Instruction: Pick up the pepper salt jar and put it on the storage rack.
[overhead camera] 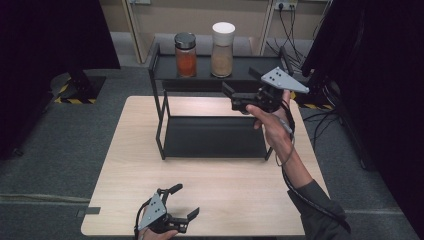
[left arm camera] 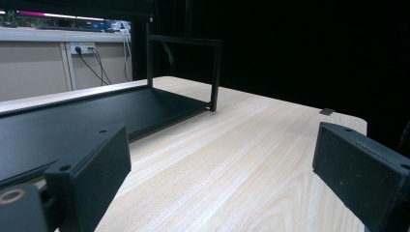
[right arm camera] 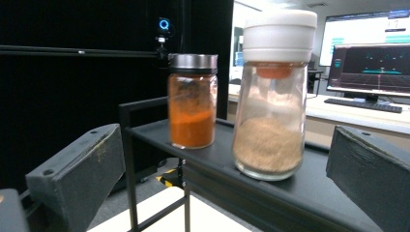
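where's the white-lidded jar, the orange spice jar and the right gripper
white-lidded jar (right arm camera: pixel 270 140), right gripper view, on its glass body
orange spice jar (right arm camera: pixel 191 121), right gripper view, on the orange fill
right gripper (overhead camera: pixel 230 96), high view, between its jaw tips

Two jars stand upright, side by side and just apart, on the top shelf of the black rack (overhead camera: pixel 159 67) at the table's 12 o'clock edge. The white-capped jar (overhead camera: pixel 223 49) is clear glass with a tall white lid and holds pale tan powder in its lower half. At its 9 o'clock stands the orange spice jar (overhead camera: pixel 185 55), shorter, with a metal screw lid, filled with orange powder about halfway, its glass dusted above that.
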Tool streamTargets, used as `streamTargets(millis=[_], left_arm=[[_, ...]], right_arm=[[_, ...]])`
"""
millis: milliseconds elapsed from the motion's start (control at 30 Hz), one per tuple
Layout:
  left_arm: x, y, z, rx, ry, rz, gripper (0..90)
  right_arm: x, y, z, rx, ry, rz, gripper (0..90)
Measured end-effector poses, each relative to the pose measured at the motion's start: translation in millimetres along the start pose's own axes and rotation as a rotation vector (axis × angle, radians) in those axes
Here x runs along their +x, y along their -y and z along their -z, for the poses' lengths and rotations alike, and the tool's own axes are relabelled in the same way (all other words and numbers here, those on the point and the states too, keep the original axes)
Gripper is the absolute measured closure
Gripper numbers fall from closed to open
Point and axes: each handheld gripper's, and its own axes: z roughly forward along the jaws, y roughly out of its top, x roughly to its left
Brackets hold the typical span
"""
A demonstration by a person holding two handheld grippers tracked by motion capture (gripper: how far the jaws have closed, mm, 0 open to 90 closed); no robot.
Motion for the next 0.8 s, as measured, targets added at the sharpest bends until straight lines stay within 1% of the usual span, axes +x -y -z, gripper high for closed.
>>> streamTargets(millis=[167, 300, 800], left_arm=[[0.0, 0.0, 0.0, 0.001, -0.002, 0.0, 5.8], [0.0, -0.1, 0.0, 0.003, -0.004, 0.001, 5.8], [0.0, -0.2, 0.3, 0.002, -0.006, 0.0, 5.8]], right_arm=[[2.3, 9.7, 11.7, -0.001, -0.013, 0.009, 0.4], [2.9, 15.7, 18.7, -0.006, -0.022, 0.004, 0.4], [8.0, 32.5, 33.7, 0.002, -0.065, -0.005, 0.4]])
